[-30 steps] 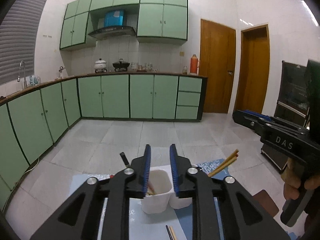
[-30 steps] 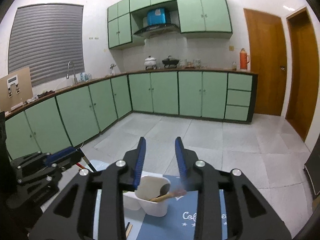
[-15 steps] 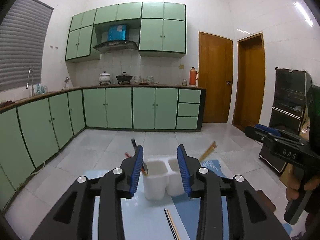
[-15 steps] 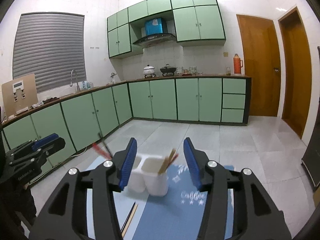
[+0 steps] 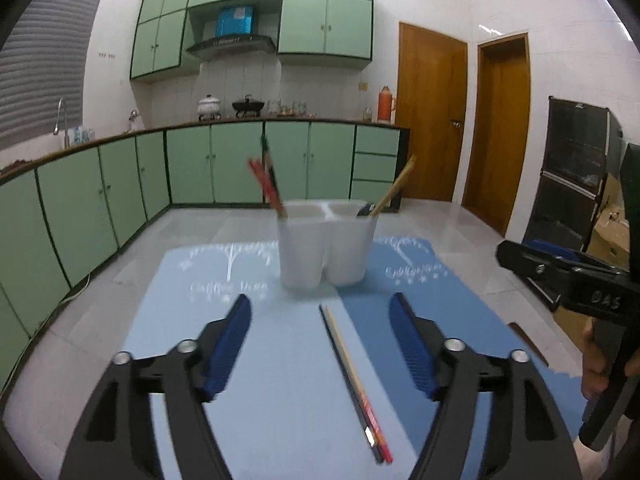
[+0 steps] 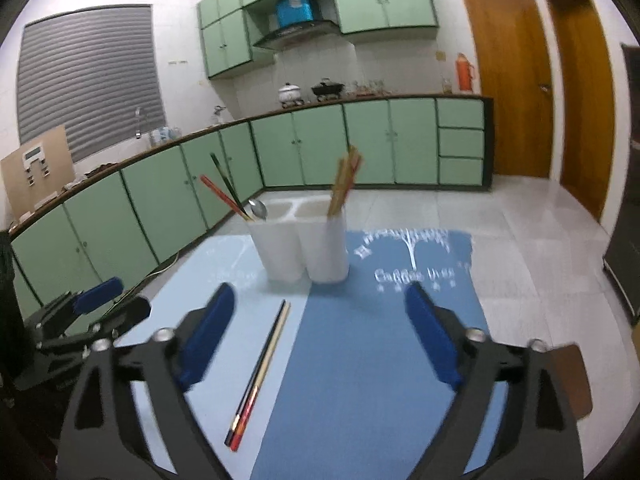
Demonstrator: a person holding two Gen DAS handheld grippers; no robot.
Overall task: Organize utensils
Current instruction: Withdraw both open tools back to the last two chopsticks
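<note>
A white two-compartment utensil holder (image 5: 326, 244) (image 6: 302, 246) stands on the mats. Its left compartment holds red and dark chopsticks (image 5: 266, 182) (image 6: 224, 192) and a metal spoon (image 6: 258, 209); its right compartment holds wooden chopsticks (image 5: 394, 188) (image 6: 344, 178). Loose chopsticks (image 5: 354, 376) (image 6: 260, 372) lie flat on the light blue mat in front of the holder. My left gripper (image 5: 320, 344) is open and empty above them. My right gripper (image 6: 320, 332) is open and empty, also seen at the right of the left wrist view (image 5: 560, 272).
A light blue mat (image 5: 224, 280) and a darker blue mat (image 6: 380, 340) cover the table side by side. Green kitchen cabinets (image 5: 120, 192) line the far walls, wooden doors (image 5: 432, 120) stand at the right, and a dark cabinet (image 5: 576, 176) is at far right.
Both grippers have opened wide and pulled back from the holder. The loose chopsticks on the mat have come into fuller view.
</note>
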